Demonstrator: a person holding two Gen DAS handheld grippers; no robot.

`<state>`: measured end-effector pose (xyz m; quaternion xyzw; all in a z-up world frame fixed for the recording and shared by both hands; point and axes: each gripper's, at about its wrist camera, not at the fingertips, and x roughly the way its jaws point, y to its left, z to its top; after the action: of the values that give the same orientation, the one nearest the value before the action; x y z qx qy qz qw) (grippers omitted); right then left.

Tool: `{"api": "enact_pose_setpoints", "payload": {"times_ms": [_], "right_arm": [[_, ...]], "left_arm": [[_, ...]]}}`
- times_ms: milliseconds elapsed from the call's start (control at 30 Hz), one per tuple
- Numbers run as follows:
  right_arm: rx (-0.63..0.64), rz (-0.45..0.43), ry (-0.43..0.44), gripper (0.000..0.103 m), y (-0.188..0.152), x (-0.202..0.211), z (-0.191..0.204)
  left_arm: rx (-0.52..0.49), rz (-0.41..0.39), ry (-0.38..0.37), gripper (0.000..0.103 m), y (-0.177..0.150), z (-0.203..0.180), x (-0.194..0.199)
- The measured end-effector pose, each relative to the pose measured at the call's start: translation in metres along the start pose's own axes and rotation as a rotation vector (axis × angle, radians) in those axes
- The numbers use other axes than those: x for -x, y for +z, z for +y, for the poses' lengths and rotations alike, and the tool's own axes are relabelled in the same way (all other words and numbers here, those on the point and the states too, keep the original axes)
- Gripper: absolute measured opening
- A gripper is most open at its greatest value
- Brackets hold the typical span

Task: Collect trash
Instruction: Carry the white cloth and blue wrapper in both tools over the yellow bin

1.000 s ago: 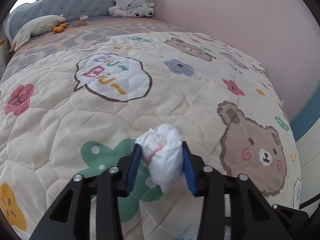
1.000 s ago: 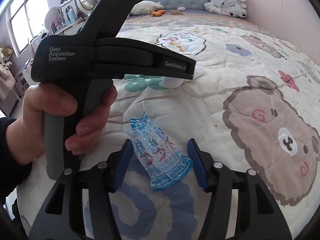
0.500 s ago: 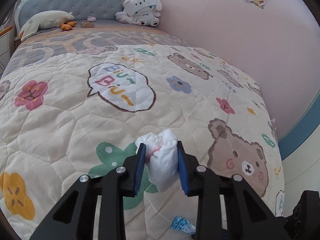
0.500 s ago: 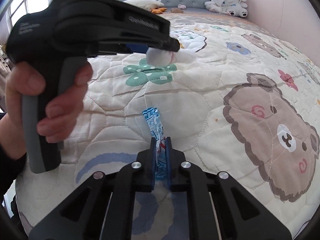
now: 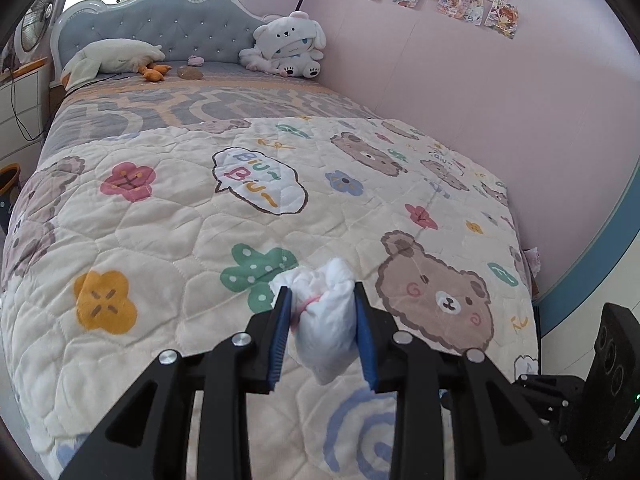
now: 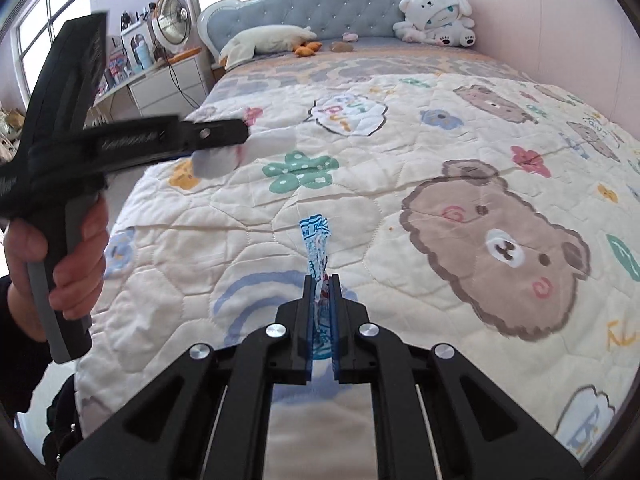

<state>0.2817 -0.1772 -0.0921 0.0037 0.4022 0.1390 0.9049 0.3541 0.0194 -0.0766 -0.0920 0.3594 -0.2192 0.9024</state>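
The left tool (image 5: pixel 323 334) is clamped on a crumpled white tissue (image 5: pixel 326 320), held above the bed (image 5: pixel 160 240) near its foot. The right tool (image 6: pixel 323 316) is pinched fully closed on a blue wrapper (image 6: pixel 318 248), also just above the bed. Both look light and soft: the tissue squashes, so grip its bulk; the wrapper seems thin and slick, best pinched across its crushed middle.

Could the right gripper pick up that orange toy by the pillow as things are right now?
Probably not. The right gripper is shut on a blue plastic wrapper, so its jaws are occupied, and the orange toy lies far off at the headboard end of the bed.
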Motion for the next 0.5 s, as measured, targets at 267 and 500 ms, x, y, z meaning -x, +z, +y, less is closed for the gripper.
{"api": "enact_pose_setpoints", "payload": {"times_ms": [267,500], "right_arm": [[-0.057,-0.105,-0.037,0.006,-0.019,0.093,-0.004],[-0.086,-0.192,-0.069,0.006,-0.039,0.171,-0.005]], "left_arm": [[-0.059,-0.082,-0.007,0.029,-0.033,-0.050,0.089],[-0.109,-0.100,-0.043,0.029,-0.062,-0.094,0.139]]}}
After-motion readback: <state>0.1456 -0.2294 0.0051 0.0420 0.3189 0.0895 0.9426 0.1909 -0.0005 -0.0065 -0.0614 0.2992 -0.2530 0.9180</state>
